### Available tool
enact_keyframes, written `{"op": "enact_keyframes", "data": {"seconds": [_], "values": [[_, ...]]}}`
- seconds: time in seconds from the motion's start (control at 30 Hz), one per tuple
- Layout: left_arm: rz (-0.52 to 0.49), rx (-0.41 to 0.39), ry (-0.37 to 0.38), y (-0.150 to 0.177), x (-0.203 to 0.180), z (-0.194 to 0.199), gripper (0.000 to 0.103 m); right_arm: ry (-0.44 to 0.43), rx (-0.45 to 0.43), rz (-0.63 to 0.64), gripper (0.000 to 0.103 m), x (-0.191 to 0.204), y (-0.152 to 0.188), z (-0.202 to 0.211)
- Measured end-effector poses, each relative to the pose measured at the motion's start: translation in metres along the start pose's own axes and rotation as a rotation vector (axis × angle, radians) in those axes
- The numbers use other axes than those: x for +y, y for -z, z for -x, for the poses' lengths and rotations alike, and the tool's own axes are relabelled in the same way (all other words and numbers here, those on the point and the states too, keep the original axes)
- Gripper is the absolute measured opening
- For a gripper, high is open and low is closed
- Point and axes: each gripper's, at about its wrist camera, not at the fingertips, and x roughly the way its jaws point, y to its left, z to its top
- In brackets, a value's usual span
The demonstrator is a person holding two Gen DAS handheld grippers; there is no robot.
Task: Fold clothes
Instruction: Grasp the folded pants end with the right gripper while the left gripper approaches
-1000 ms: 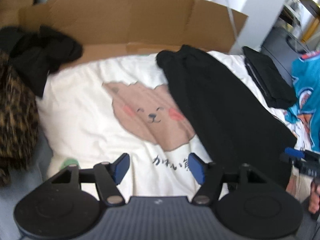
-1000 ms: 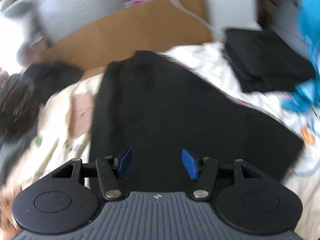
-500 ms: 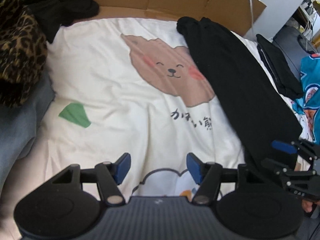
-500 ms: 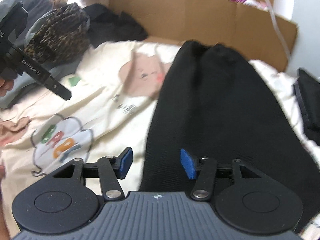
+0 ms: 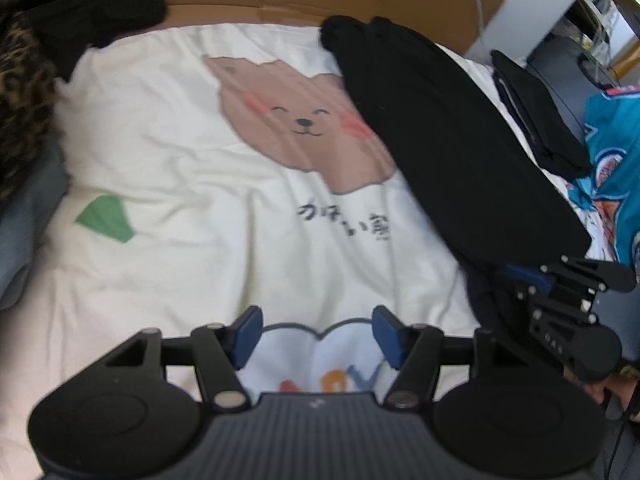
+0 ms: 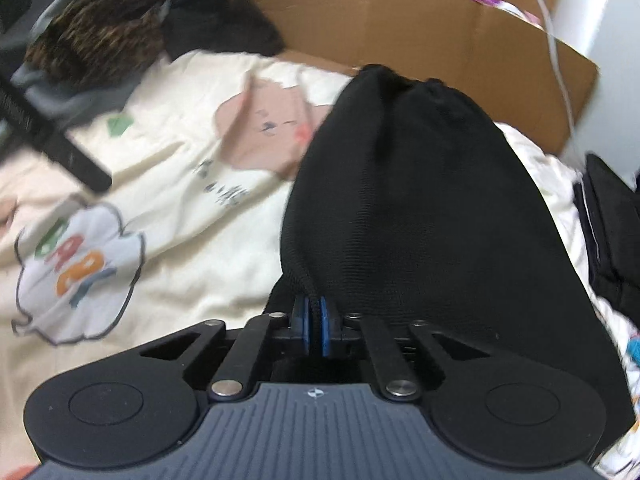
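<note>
A long black knit garment (image 6: 420, 200) lies stretched across a cream bedspread (image 6: 192, 148) printed with a brown bear. My right gripper (image 6: 314, 322) is shut on the near left edge of this black garment, and the cloth bunches between its blue pads. In the left wrist view the same black garment (image 5: 448, 152) runs along the right side, with the right gripper (image 5: 560, 292) at its near end. My left gripper (image 5: 316, 332) hangs open above the bare bedspread (image 5: 180, 184), left of the garment, with nothing between its fingers.
A leopard-print garment (image 6: 92, 40) and a dark heap (image 6: 216, 20) lie at the far left. Brown cardboard (image 6: 400, 20) stands behind the bed. A folded black garment (image 5: 536, 120) and a turquoise printed shirt (image 5: 616, 152) lie at the right.
My right gripper has shut on the black garment's near edge after swinging over it. My left gripper has sunk closer to the bedspread and stays open.
</note>
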Motion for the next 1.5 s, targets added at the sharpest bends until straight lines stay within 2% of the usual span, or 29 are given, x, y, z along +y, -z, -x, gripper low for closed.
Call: {"op": "enact_keyframes", "data": {"seconds": [0.2,0.43,0.6,0.77,1.03,1.13,1.3,1.43,1.5], "values": [[-0.086,0.022,0.037,-0.005,-0.029,-0.02,0.061,-0.072,-0.002,-0.182,0.004,-0.029,0.0,0.004],[-0.184,0.054,0.095,-0.002,-0.07,-0.049,0.059,-0.144,0.003,-0.315,0.004,-0.054,0.007,0.007],[-0.267,0.068,0.101,-0.001,-0.099,-0.069,0.059,-0.185,0.009,-0.376,0.003,-0.068,0.009,0.009],[-0.296,0.037,0.098,-0.005,-0.114,-0.078,0.059,-0.199,-0.002,-0.389,0.002,-0.075,0.008,0.011],[-0.252,-0.015,0.174,-0.016,-0.114,-0.077,0.061,-0.21,-0.009,-0.485,0.001,-0.094,0.011,0.01],[-0.285,-0.035,0.186,-0.015,-0.117,-0.071,0.061,-0.213,-0.003,-0.493,0.001,-0.095,0.012,0.007],[-0.409,-0.052,0.182,-0.002,-0.124,-0.059,0.061,-0.226,0.003,-0.512,0.001,-0.095,0.012,0.003],[-0.453,0.0,0.108,0.003,-0.129,-0.068,0.062,-0.255,-0.008,-0.514,0.001,-0.093,0.01,0.005],[-0.444,-0.002,0.096,0.002,-0.129,-0.071,0.062,-0.259,-0.011,-0.506,0.001,-0.092,0.01,0.007]]}}
